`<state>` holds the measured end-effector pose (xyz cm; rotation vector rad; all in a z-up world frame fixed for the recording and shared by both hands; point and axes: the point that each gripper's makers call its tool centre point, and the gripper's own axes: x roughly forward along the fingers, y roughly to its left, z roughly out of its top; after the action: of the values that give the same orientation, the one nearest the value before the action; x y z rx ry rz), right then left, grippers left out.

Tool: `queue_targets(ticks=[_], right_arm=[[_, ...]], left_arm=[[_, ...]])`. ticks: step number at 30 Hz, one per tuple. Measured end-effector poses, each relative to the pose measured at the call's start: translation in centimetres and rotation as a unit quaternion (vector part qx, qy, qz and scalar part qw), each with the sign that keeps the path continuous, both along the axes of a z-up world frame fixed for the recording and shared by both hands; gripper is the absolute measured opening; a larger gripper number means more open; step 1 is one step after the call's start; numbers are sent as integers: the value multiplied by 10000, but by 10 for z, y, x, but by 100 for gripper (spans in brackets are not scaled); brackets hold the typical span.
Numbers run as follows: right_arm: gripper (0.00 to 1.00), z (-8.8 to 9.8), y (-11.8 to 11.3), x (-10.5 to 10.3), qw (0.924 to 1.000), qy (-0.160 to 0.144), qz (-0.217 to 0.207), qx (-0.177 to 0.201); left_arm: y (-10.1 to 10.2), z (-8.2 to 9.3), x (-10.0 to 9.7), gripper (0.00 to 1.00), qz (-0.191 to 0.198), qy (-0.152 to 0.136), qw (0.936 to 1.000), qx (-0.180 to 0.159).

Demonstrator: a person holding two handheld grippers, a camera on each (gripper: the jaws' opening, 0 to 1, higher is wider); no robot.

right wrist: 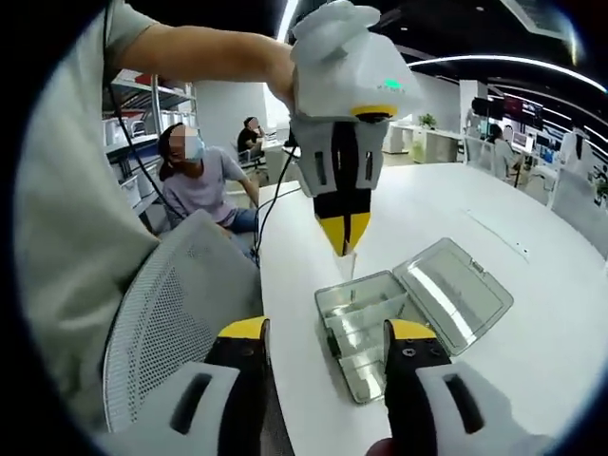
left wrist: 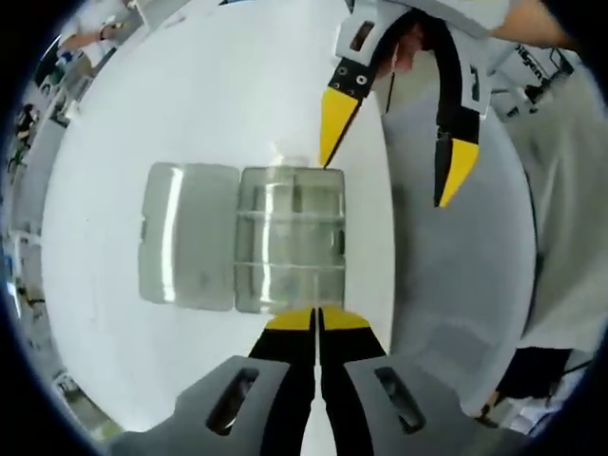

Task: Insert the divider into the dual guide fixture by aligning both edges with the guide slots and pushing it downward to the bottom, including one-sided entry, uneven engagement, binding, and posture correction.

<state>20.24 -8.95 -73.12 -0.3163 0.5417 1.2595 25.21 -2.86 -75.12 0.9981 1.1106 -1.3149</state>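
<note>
One clear box with open lid on white table; left tool closed on thin clear divider, right tool open.

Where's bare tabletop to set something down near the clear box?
Bare white table lies beyond the open lid and on both long sides of the clear box. It is crowded over the box, where the left gripper and right gripper hover.

Bright overhead ceiling strips light the scene; the white tabletop is nearly washed out, glare streaks the clear lid, and fisheye bending warps the edges.
</note>
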Motion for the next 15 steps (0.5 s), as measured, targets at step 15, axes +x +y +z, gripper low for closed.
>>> queue_targets(ticks=[15], right_arm=[[54,2,-14,-3,9997,9,-248,22]], left_arm=[[-3,-11,10,0,36,-46,10000,-74]])
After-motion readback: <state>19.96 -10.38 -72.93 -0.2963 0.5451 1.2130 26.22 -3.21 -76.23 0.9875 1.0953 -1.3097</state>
